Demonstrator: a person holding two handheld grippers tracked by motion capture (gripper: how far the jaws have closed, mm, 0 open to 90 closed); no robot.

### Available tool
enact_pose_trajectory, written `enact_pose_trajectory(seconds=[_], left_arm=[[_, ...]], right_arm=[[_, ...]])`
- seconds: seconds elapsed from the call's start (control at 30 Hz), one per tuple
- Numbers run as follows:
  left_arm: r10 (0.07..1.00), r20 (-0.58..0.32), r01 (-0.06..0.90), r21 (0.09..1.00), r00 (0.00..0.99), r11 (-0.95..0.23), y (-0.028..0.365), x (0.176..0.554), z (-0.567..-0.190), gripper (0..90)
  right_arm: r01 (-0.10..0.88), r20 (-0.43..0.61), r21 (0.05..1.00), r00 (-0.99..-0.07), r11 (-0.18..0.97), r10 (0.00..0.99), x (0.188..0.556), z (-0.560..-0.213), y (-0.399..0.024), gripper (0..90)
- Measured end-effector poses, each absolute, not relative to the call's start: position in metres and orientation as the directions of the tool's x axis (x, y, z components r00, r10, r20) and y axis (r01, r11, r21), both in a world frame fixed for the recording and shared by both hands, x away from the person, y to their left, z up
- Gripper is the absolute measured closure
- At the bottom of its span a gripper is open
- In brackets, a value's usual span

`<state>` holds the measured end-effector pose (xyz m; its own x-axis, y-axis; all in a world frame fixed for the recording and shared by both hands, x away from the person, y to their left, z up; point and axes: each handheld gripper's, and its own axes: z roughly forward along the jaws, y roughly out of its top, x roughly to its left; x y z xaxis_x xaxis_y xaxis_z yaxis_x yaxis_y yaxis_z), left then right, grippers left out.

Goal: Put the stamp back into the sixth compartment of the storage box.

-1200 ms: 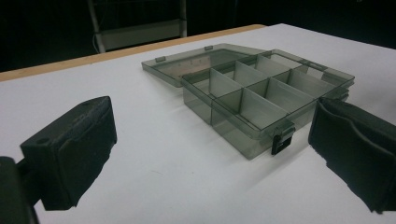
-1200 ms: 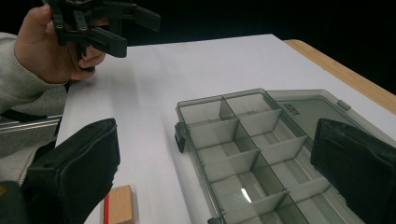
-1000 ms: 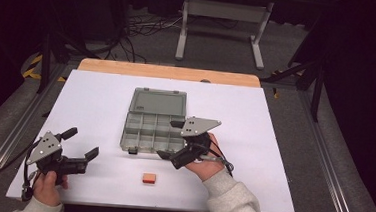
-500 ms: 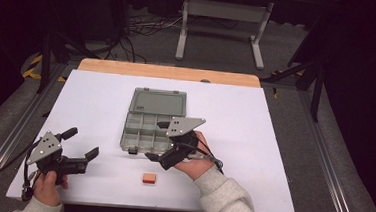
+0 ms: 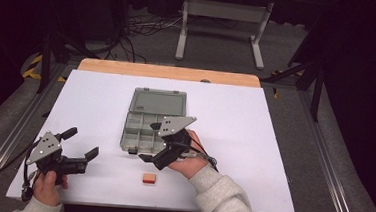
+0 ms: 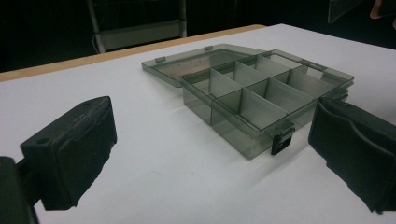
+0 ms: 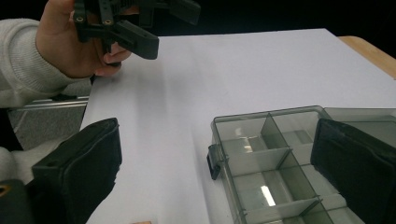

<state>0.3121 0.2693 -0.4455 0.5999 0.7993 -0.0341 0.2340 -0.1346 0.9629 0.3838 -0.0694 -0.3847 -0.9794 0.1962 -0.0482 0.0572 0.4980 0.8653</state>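
Right gripper (image 5: 152, 142) open, over organizer box (image 5: 151, 118) front edge; orange block (image 5: 148, 178) near.

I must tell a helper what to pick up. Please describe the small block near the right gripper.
On the white table sheet, find the open grey compartment box. Just in front of it, towards the person, lies the small block; it is the one orange-red thing there.

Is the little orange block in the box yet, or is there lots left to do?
Not yet. Done: the grey box lies open, lid flat, its compartments looking empty. In hand: the right claw hangs open just above the orange block, not touching it. The left claw waits open, off to the side. Probably left: grab the block, drop it into a compartment, maybe close the lid.
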Motion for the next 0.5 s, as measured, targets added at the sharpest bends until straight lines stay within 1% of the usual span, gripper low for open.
enact_pose_trajectory(seconds=[0.2, 0.37, 0.5], left_arm=[[0.798, -0.033, 0.233, 0.963, 0.601, -0.135, 0.2697, 0.3122, -0.4453, 1.9], [0.799, -0.033, 0.233, 0.963, 0.601, -0.136, 0.2697, 0.3120, -0.4452, 1.9], [0.800, -0.034, 0.234, 0.963, 0.600, -0.135, 0.2699, 0.3119, -0.4451, 1.9]], right_arm=[[0.074, -0.018, 0.833, -0.987, 0.548, 0.161, 0.3847, -0.3843, -0.0665, 7.4], [0.062, -0.015, 0.801, -0.992, 0.596, 0.124, 0.3827, -0.3850, -0.0625, 9.3], [0.078, 0.003, 0.777, -0.993, 0.624, 0.121, 0.3828, -0.3876, -0.0609, 9.7]])
